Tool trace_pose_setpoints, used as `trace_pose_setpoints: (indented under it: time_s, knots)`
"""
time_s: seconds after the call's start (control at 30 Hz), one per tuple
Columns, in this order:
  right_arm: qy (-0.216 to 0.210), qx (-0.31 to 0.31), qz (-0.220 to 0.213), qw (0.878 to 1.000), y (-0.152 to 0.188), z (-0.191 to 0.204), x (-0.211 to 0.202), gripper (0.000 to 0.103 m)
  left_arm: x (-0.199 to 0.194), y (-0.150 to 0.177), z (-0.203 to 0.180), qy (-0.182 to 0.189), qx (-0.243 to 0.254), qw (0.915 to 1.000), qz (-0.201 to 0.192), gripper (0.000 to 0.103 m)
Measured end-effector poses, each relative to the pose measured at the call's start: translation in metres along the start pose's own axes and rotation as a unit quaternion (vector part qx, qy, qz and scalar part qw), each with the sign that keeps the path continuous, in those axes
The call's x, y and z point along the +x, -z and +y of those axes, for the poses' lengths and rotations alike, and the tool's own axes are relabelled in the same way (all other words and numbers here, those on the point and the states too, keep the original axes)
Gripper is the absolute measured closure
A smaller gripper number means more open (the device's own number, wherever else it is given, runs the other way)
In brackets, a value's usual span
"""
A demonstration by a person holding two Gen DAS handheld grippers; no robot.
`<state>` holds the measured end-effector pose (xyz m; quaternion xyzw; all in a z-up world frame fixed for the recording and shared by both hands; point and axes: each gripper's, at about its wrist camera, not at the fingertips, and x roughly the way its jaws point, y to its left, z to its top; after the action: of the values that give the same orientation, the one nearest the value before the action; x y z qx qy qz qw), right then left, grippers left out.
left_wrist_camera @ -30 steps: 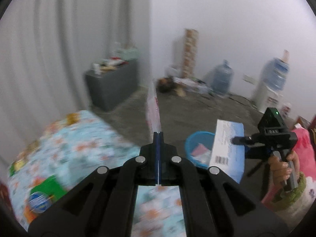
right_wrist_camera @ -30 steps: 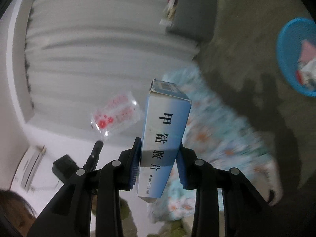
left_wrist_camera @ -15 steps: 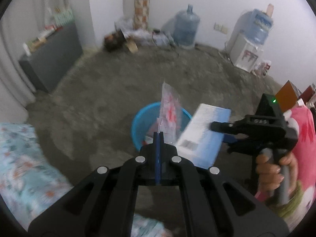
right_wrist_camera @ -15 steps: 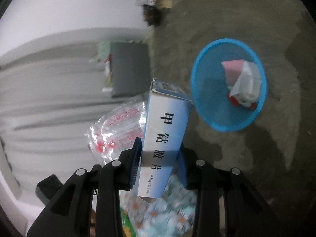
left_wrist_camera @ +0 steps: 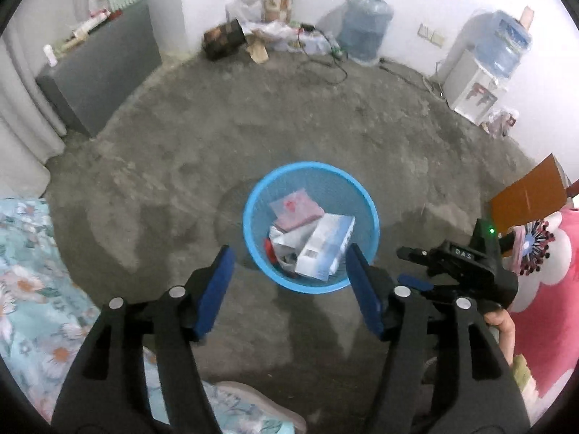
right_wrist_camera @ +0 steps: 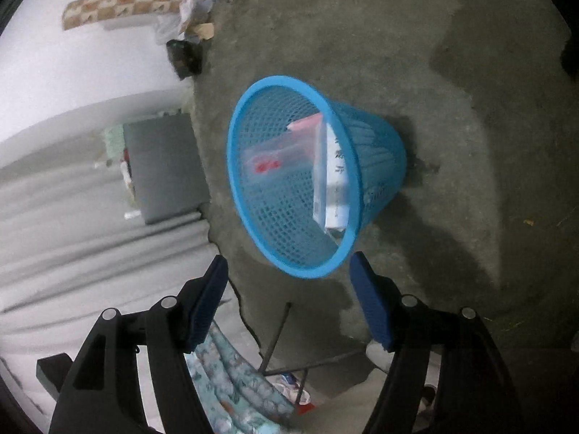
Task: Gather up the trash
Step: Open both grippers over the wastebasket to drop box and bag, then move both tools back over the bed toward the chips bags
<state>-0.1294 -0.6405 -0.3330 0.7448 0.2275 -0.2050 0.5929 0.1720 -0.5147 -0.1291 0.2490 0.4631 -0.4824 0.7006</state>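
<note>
Basket (left_wrist_camera: 253,195) (one, blue) holds one white box (left_wrist_camera: 325,249) and one clear wrapper (left_wrist_camera: 295,204); both hand-held grippers, left (left_wrist_camera: 289,266) and right (right_wrist_camera: 289,271), are opening wide, nothing between.

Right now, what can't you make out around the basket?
- Basket bottom: left wrist view, buried under the white box and clear bag.
- Box print: right wrist view, blurred and cut by the basket rim.
- Red item by the box: left wrist view, mostly covered, unidentifiable.
- Right tool's fingertips: left wrist view, hidden behind the left tool's finger.
</note>
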Motion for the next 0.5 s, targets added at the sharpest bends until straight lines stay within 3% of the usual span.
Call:
trace_pose_setpoints:
  time_s: [0.2, 0.33, 0.5]
  knots:
    - [0.025, -0.107, 0.002, 0.994, 0.015, 0.051, -0.016, 0.035, -0.083, 0.016, 0.012, 0.013, -0.026, 0.9980, -0.056, 0.031]
    - [0.071, -0.229, -0.002, 0.971, 0.050, 0.094, -0.019, 0.033, -0.159, 0.055, 0.025, 0.022, -0.049, 0.9915, -0.118, 0.021]
    - [0.095, -0.319, 0.018, 0.943, 0.096, 0.136, -0.008, 0.031, -0.238, 0.130, 0.054, 0.013, -0.094, 0.9801, -0.174, 0.019]
